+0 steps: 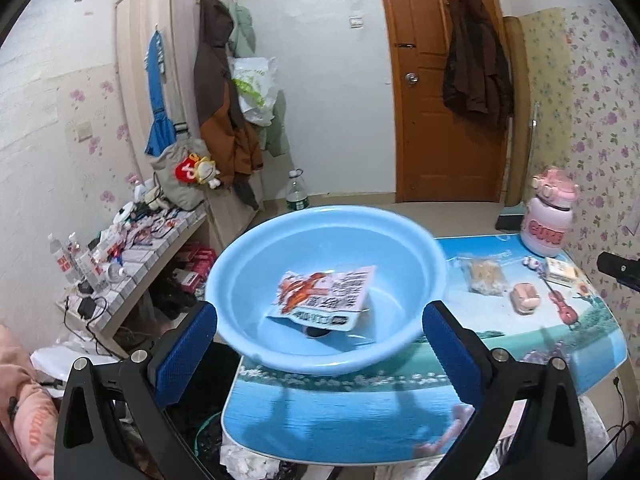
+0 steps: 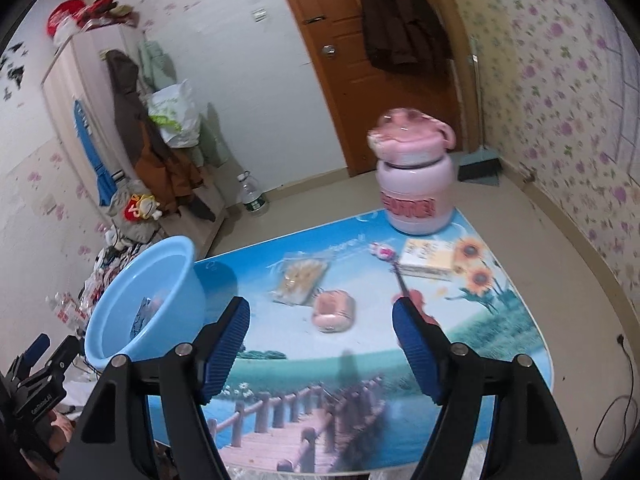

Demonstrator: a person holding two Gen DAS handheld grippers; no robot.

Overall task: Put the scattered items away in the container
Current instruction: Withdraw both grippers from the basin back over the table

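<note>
The light blue basin [image 1: 320, 236] is sitting at the worktop's left edge with a white-and-red snack packet [image 1: 324, 294] already lying flat inside. A clear cookie bag [image 2: 298, 282], pink case [image 2: 334, 311] and small violin toy [image 2: 420, 306] are still lying scattered beside it.

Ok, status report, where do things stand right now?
Left gripper open, empty, facing the blue basin. Right gripper open, empty, over the table. Snack packet already in; pink case still out. Nothing blocking.
</note>
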